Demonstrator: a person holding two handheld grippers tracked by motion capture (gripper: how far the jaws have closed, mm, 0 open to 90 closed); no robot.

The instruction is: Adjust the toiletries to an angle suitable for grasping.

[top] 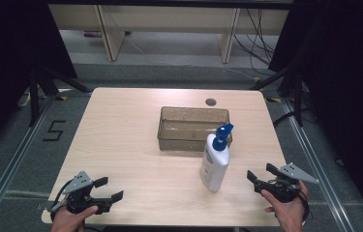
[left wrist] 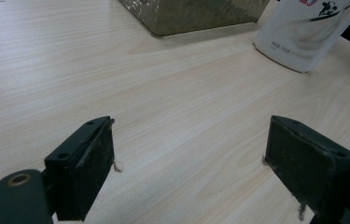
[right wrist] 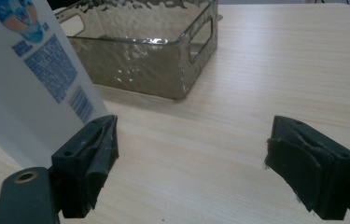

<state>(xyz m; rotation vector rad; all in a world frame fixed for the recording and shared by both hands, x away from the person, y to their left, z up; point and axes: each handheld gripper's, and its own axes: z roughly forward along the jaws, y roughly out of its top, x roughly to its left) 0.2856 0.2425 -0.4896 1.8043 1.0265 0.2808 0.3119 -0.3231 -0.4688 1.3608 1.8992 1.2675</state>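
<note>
The pump bottle [top: 216,163], white with a blue dispenser head, is seen standing upright on the table [top: 121,145], just in front of the near right corner of the clear container [top: 193,128]. In the high view the bottle's top overlaps the container's front wall; whether the two touch cannot be told. In the right gripper view the bottle [right wrist: 28,84] rises close beside the left jaw, with the container [right wrist: 149,51] behind it.

The right gripper [top: 262,177] is held near the bottle's base, to its right, with the jaws spread wide and nothing between them. The left gripper [top: 109,189] is held well apart from the bottle, at the near left of the table, with the jaws likewise wide open and empty.

The work is judged to be at its start: no grasp has been made, and the container appears empty. What remains is judged to be the closing of the right gripper on the bottle and, probably, its transfer into the container.

In the left gripper view the bottle [left wrist: 308,35] is cut off at the top edge. The label print is too small to be read. The container's floor is partly obscured by reflections.
</note>
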